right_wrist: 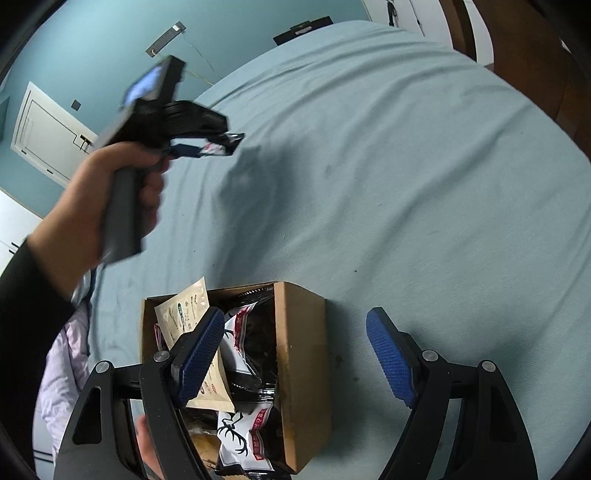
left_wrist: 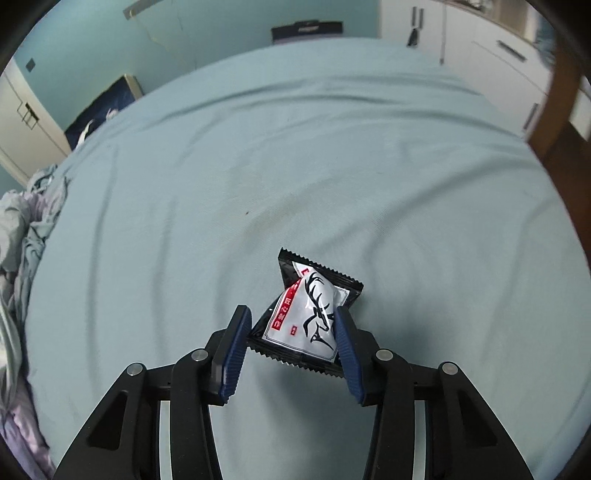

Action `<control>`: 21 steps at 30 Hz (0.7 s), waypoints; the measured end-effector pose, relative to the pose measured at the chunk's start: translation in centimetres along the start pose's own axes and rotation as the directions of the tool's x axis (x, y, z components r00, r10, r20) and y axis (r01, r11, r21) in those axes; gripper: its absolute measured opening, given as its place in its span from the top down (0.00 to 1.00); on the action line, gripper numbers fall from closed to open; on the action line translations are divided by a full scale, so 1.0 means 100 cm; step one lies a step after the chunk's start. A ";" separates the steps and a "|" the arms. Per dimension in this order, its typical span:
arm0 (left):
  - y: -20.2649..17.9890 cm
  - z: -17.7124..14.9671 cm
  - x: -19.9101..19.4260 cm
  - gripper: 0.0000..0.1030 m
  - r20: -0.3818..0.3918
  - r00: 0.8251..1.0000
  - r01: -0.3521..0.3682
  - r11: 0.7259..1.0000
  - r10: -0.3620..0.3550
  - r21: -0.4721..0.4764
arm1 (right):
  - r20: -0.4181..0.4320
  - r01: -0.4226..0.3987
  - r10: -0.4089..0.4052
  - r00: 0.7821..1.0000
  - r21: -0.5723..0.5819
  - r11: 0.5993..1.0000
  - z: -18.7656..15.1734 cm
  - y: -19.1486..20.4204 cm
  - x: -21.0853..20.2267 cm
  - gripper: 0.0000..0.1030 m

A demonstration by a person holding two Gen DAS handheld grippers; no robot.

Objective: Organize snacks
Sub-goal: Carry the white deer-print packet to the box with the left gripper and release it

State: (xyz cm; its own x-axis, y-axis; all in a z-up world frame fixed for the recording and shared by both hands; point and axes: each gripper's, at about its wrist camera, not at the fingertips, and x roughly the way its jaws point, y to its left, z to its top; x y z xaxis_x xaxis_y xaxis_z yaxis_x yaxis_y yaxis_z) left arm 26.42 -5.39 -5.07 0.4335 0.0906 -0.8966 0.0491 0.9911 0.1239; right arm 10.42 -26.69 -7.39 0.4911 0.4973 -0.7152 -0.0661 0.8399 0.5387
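Note:
A black-and-white snack packet [left_wrist: 310, 314] with a deer drawing and a red strip hangs tilted a little above the pale blue bed sheet [left_wrist: 295, 166]. My left gripper [left_wrist: 291, 325] is shut on it, blue pads pressing its two sides. The right wrist view shows the same left gripper [right_wrist: 195, 147] held up in a hand [right_wrist: 110, 184], the packet [right_wrist: 221, 144] sticking out of it. My right gripper [right_wrist: 295, 317] stands open and empty over a brown cardboard box [right_wrist: 303, 369]. Inside the box lie several snack packets: a beige one [right_wrist: 184, 314] and deer-print ones [right_wrist: 240, 435].
Crumpled bedding [left_wrist: 22, 240] is piled along the bed's left edge. A wooden post [left_wrist: 554, 110] stands at the right, white cabinets [left_wrist: 480, 44] behind it. A dark bag [left_wrist: 306, 29] leans on the far wall. Open sheet stretches beyond the box.

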 end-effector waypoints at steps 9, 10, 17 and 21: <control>0.030 -0.128 -0.127 0.56 0.074 0.995 0.069 0.995 -0.074 0.072 | 0.027 0.073 -0.072 0.997 -0.056 0.996 -0.017 0.020 -0.016 0.23; 0.032 -0.146 -0.137 0.56 0.076 0.993 0.084 0.994 -0.090 0.075 | 0.034 0.084 -0.082 0.996 -0.058 0.995 -0.019 0.022 -0.020 0.23; 0.025 -0.224 -0.144 0.55 0.107 0.986 0.117 0.985 -0.131 0.126 | 0.117 0.123 -0.108 0.987 -0.131 0.984 -0.049 0.041 -0.058 0.23; 0.020 -0.235 -0.131 0.37 0.090 0.981 0.158 0.978 -0.171 0.139 | 0.173 0.168 -0.138 0.975 -0.177 0.970 -0.071 0.052 -0.083 0.23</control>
State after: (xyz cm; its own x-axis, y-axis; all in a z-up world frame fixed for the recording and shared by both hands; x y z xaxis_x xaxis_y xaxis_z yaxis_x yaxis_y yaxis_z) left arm -0.32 -2.31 -3.03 0.4979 -0.0897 -0.8626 0.2414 0.9697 0.0385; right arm -0.11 -24.90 -1.83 0.6382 0.3319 -0.6946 -0.1353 0.9366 0.3231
